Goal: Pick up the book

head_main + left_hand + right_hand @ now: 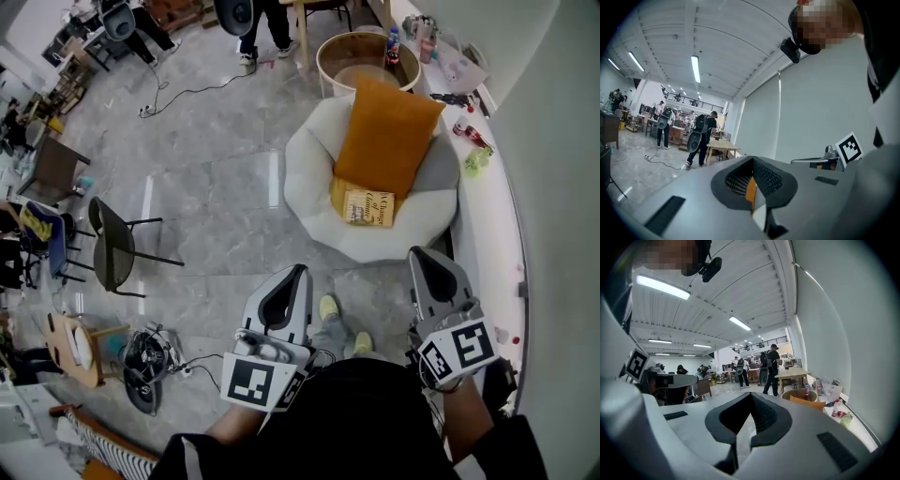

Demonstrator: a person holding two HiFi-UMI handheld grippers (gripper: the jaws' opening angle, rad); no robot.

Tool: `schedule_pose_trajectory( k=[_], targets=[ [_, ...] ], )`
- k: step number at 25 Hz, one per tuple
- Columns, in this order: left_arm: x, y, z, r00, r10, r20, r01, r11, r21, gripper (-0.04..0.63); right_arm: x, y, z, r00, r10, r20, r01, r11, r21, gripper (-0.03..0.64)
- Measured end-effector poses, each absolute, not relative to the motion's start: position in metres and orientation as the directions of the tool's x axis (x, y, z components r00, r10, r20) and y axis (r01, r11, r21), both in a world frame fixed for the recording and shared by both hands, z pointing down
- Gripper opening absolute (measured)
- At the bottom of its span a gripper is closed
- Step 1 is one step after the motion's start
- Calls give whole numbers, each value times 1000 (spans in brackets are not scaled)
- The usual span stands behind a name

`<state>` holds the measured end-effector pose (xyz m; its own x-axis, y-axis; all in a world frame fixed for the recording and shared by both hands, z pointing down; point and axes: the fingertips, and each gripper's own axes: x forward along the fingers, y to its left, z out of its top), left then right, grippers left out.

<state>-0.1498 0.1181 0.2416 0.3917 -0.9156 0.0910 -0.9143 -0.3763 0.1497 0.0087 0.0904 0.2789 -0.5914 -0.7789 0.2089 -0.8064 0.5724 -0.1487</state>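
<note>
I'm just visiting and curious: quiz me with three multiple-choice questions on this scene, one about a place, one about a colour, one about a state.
1. Where is the book? A on the floor; B on the white chair; C on a desk.
2. The cushion behind it is: A blue; B orange; C green.
3. The fingers of the right gripper are: A wide apart; B closed on the book; C closed, empty.
Answers: B, it lies on the chair; B, plainly orange; C, they meet with nothing between.

Partly hidden book (367, 207)
The orange cushion (386, 138) covers the book's far edge; I cannot read its small cover print. The top edge crops a standing person (265, 28).
</note>
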Motion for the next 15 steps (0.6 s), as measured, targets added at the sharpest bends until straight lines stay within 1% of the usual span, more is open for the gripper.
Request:
schedule_pose_trajectory(
  k=[5, 13, 15],
  targets=[
    [-164, 93, 243, 402, -912, 84, -906, -383, 182, 9, -7, 71, 278, -582, -783, 221, -813, 567, -134, 9],
    [-186, 67, 247, 438, -896, 69, -887, -419, 192, 9, -30, 43, 273, -564, -799, 209, -826, 552, -119, 9],
    [-191, 63, 254, 450, -889, 85, -883, -428, 191, 9, -35, 39, 273, -558, -803, 209, -830, 544, -124, 9]
  ],
)
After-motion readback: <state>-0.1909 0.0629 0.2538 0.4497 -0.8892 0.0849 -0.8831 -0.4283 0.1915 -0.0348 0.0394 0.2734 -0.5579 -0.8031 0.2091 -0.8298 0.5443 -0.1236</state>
